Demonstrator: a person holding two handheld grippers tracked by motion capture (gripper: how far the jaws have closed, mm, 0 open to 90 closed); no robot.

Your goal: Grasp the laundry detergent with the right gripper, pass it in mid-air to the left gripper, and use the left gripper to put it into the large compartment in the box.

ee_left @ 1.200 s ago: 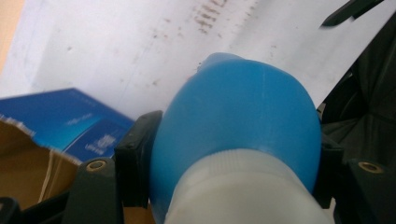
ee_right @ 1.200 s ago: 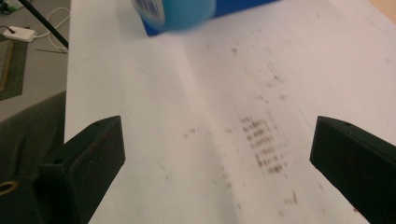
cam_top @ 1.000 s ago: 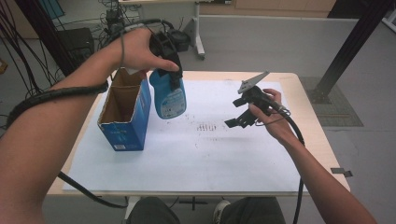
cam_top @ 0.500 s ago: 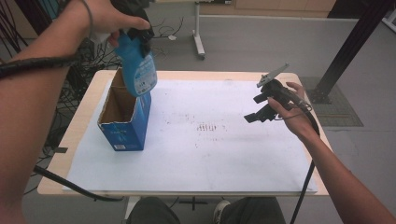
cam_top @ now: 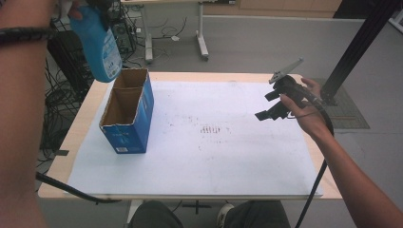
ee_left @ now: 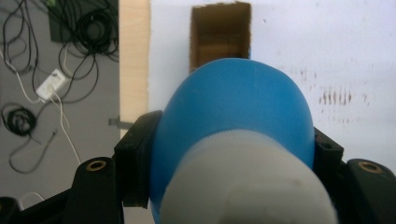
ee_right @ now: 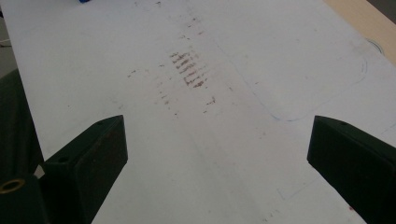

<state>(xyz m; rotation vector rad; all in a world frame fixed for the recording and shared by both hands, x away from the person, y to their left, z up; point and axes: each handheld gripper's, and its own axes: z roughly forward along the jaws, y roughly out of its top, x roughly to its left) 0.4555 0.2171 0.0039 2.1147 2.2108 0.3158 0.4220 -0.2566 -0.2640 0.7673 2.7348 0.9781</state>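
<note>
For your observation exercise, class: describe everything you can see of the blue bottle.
The blue bottle looks like smooth, opaque plastic with a paler label on its side and a whitish top part. It hangs in the air, base down, slightly tilted, above the open cardboard box at the table's left. The left gripper is shut on its upper part, one jaw on each side; nothing else touches it.

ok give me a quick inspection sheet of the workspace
surface: white mat on the table, brown smudges mid-mat
job's things: blue bottle held above the open, empty box
clutter: nothing seen
grippers: left gripper shut on bottle; right gripper open, nothing between its fingers
cables: a cable trails from the right gripper; loose cables on the floor at left
surroundings: grey floor, desk legs behind, black post at right
</note>
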